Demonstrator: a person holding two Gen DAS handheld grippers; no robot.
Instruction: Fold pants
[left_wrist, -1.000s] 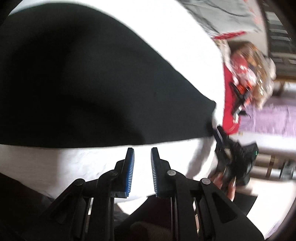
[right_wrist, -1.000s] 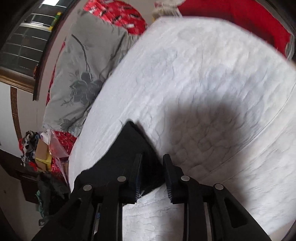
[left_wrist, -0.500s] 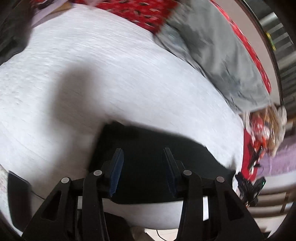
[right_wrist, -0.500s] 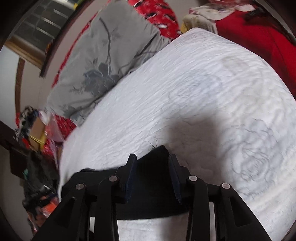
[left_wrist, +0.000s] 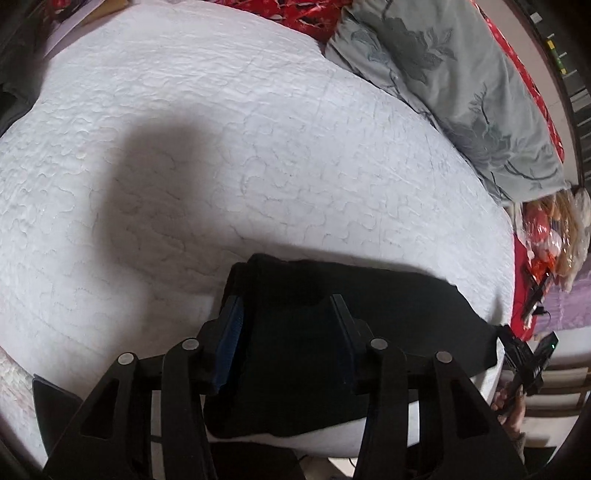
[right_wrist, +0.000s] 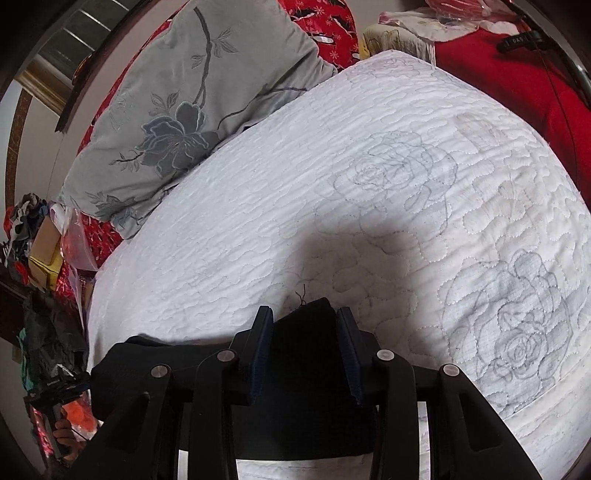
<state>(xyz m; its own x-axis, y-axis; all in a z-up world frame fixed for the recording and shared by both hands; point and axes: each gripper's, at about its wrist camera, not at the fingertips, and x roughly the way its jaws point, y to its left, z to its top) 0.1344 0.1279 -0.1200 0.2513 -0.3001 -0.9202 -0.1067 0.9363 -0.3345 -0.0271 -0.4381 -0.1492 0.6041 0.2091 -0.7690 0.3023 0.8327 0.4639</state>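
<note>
One pair of black pants (left_wrist: 369, 325), plain dark fabric, folded into a compact, roughly rectangular bundle with stacked layers showing at its left end. It lies flat on the near part of a bed covered by a white quilted bedspread (left_wrist: 221, 147) stitched with rose outlines. In the right wrist view the same bundle (right_wrist: 306, 369) comes to a corner with a loose thread standing up from it.

Two hand-held grippers, black frames with blue-ribbed pads:
- Left hand-held gripper (left_wrist: 288, 332): poised over the left end of the pants, pointing steeply down. Its jaws have just been opening and stand apart; the fabric lies under and between them, the pads not pressing on it.
- Right hand-held gripper (right_wrist: 304, 354): poised over the cornered end of the pants. Its jaws have just been opening as well and stand apart, with the corner between the pads; the fabric looks released, lying slack on the bed.

Other items:
- One grey pillow with a dark floral print (right_wrist: 177, 122), at the far side of the bed, touching the bedspread's edge.
- Red patterned fabric (right_wrist: 325, 18) behind the pillow.
- Plain red cloth (right_wrist: 498, 74) beyond the far corner of the bed.
- Mixed clutter of bags and boxes (right_wrist: 40, 251) beside the bed, details unclear.
- Dark shadow across the middle of the bedspread.
</note>
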